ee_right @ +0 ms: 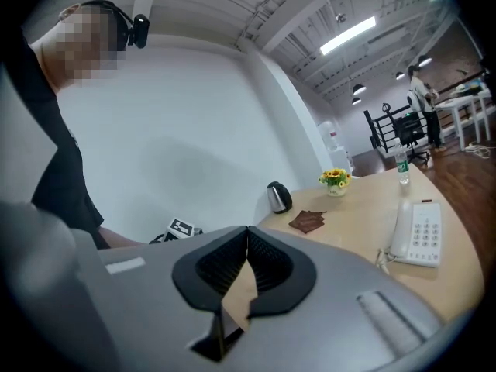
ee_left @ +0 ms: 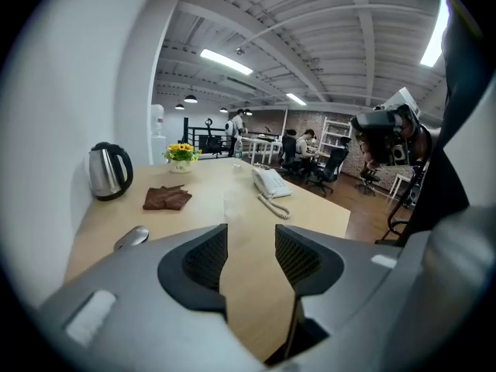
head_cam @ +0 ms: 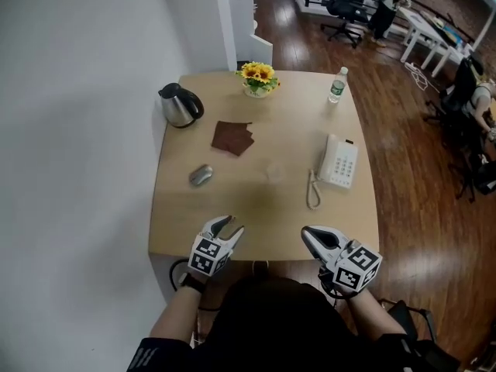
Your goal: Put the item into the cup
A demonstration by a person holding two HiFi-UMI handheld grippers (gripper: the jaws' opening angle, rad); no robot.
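A clear cup (head_cam: 275, 174) stands faintly visible mid-table, seen also in the left gripper view (ee_left: 232, 203). A small silver mouse-like item (head_cam: 201, 175) lies to its left on the table (head_cam: 256, 215). My left gripper (head_cam: 229, 227) hovers over the near table edge, open and empty, and points toward the cup with the item (ee_left: 132, 237) to the left of its jaws (ee_left: 250, 235). My right gripper (head_cam: 311, 235) hangs at the near edge too, its fingertips meeting with nothing between them (ee_right: 248, 235).
A steel kettle (head_cam: 179, 104) stands far left, a sunflower pot (head_cam: 257, 78) and water bottle (head_cam: 337, 85) at the far edge. A brown cloth (head_cam: 233, 137) lies past the cup, a white corded phone (head_cam: 338, 162) at right. A white wall is close on the left.
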